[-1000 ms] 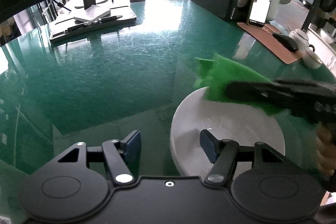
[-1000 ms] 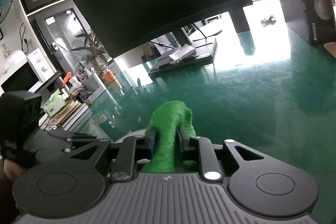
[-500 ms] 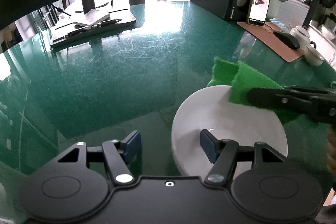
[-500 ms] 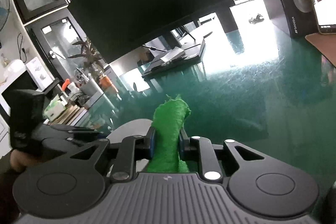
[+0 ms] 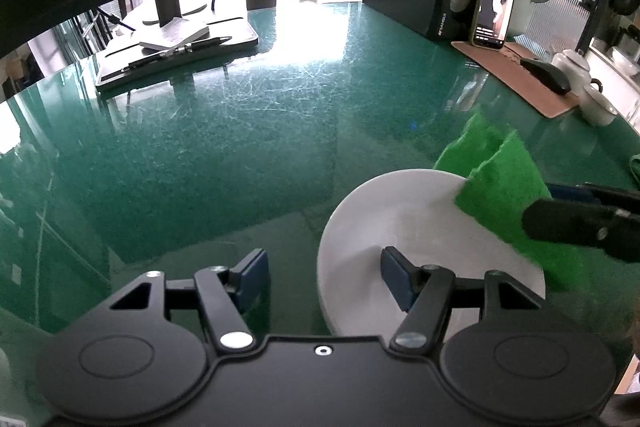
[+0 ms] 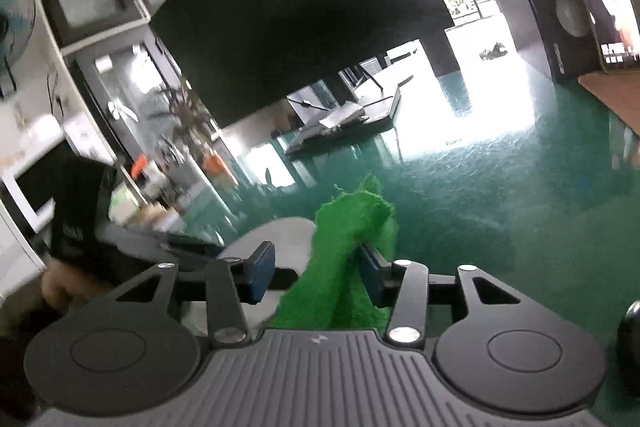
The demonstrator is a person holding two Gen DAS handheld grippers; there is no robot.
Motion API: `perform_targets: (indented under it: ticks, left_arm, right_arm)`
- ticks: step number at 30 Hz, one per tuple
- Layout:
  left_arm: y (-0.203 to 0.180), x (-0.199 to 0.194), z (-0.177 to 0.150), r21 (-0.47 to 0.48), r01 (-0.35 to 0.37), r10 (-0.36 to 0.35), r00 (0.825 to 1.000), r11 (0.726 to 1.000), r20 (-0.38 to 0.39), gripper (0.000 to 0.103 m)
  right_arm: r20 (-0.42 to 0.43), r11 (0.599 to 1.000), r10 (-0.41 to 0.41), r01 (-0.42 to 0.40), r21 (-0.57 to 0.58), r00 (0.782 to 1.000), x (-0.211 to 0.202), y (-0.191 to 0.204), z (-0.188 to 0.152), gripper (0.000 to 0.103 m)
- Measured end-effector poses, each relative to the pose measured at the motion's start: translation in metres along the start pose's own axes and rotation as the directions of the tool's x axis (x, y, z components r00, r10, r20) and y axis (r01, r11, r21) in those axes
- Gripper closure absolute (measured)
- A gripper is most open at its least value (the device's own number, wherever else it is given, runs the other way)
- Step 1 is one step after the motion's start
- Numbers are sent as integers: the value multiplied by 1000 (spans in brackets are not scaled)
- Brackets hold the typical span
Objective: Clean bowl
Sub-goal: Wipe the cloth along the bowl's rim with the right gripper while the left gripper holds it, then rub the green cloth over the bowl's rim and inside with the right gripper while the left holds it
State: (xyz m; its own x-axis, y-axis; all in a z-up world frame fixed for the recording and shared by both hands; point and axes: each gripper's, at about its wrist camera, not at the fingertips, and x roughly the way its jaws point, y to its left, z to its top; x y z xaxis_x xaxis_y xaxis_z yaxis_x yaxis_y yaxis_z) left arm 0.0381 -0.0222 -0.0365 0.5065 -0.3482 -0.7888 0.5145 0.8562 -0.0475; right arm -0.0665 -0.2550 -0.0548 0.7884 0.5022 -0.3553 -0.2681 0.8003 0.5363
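Your right gripper (image 6: 316, 271) has just been opening its jaws, and the fuzzy green cleaning cloth (image 6: 344, 267) stands between them: it leans against the right pad while the left pad stands clear of it, so the cloth is released rather than clamped. In the left wrist view that gripper comes in from the right edge, with the cloth draped over the far right rim of the shallow round white ceramic bowl (image 5: 400, 227).

Your left gripper (image 5: 324, 279) hangs over the bowl's near left edge with its jaws spread; the rim passes between the two blue pads, the right pad over the bowl's inside and the left pad over the glossy dark green tabletop (image 5: 200, 155). Neither pad appears to press on the rim, so the bowl sits on the table unheld.

What the coming move turns on: the bowl lies left of and just below the right gripper's tips, and the cloth's long axis runs forward along the fingers. If the wiping is finished, I judge the cloth wants setting down on the bare tabletop right of the bowl, and your right hand is the nearer one for that
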Motion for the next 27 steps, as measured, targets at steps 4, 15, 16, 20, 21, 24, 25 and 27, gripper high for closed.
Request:
perform_targets:
  ticks: [4, 15, 16, 20, 21, 24, 25, 27]
  left_arm:
    - [0, 0, 0, 2, -1, 1, 1000, 1000, -1, 41]
    - [1, 1, 1, -4, -3, 3, 1000, 1000, -1, 41]
    - [1, 1, 1, -2, -4, 4, 1000, 1000, -1, 41]
    - [2, 1, 1, -7, -1, 1, 1000, 1000, -1, 41]
    - [2, 1, 1, -6, 0, 0, 1000, 1000, 0, 41]
    - [3, 1, 0, -7, 7, -7, 1000, 1000, -2, 40]
    - [2, 1, 0, -7, 11, -11, 1000, 1000, -3, 40]
    - [2, 1, -1, -10, 12, -12, 1000, 1000, -1, 39]
  right_arm:
    - [1, 999, 21, -21, 41, 1000, 0, -7, 1, 97]
    - [-74, 987, 137, -143, -75, 988, -5, 21, -10, 98]
    - [-93, 982, 153, -162, -96, 984, -3, 27, -13, 98]
    - [-105, 974, 163, -176, -140, 981, -2, 32, -15, 98]
    - [-96, 977, 151, -163, -137, 984, -3, 30, -14, 98]
    - [-39, 986, 89, -94, -140, 995, -5, 17, -6, 98]
    - [-29, 987, 78, -81, -136, 997, -5, 15, -5, 98]
    - [-14, 988, 51, -53, -144, 999, -5, 15, -3, 98]
